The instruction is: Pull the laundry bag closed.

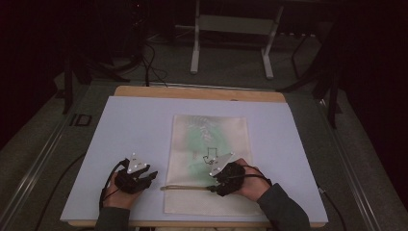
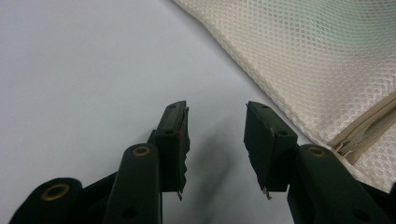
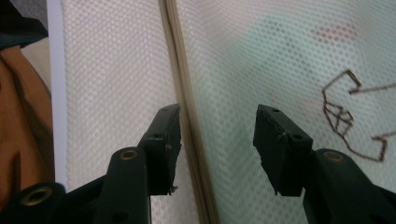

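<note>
The right hand-held gripper (image 3: pixel 217 140) hangs with its jaws spread and nothing between them, low over a cream mesh bag (image 1: pixel 207 144), the zipper (image 3: pixel 187 116) running just beside its left jaw. In the high view this gripper (image 1: pixel 215 186) sits at the right end of the zipper line (image 1: pixel 185 187), near the bag's near edge. The left hand-held gripper (image 2: pixel 217 140) is likewise released and empty, over bare counter (image 2: pixel 70 70), with the bag's corner and the zipper's end (image 2: pixel 355 140) just off its right jaw (close, but not touching).

The bag lies flat on the white counter (image 1: pixel 125 125), something pale green with a dark tangle (image 3: pixel 345 112) showing through the mesh.

My reading: this is the approach to working the zipper, no grasp made yet. The next move likely calls for one gripper to pinch the mesh at the zipper's end while the other finds the pull tab, which I cannot pick out.
</note>
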The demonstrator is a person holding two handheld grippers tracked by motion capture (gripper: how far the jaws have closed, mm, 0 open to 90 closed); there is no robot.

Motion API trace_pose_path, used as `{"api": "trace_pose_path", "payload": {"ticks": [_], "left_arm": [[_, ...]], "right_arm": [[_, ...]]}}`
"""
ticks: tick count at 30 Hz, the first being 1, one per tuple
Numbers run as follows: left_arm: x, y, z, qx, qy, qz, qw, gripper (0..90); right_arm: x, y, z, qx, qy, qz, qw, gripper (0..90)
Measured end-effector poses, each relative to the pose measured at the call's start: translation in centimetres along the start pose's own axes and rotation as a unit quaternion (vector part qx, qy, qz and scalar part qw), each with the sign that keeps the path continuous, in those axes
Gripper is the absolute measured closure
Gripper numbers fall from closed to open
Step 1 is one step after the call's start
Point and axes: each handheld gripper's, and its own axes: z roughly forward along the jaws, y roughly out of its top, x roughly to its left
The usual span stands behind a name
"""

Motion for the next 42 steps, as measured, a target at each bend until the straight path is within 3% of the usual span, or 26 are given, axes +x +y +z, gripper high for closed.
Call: {"api": "trace_pose_path", "payload": {"ticks": [29, 42], "left_arm": [[0.2, 0.0, 0.0, 0.000, -0.002, -0.001, 1.0000, 58.4], [0.3, 0.0, -0.1, -0.003, 0.001, -0.003, 1.0000, 58.4]], "right_arm": [[0.9, 4.0, 3.1, -0.012, 0.036, -0.030, 0.9988, 51.9], [1.6, 5.5, 4.6, -0.020, 0.058, -0.040, 0.9973, 56.4]]}}
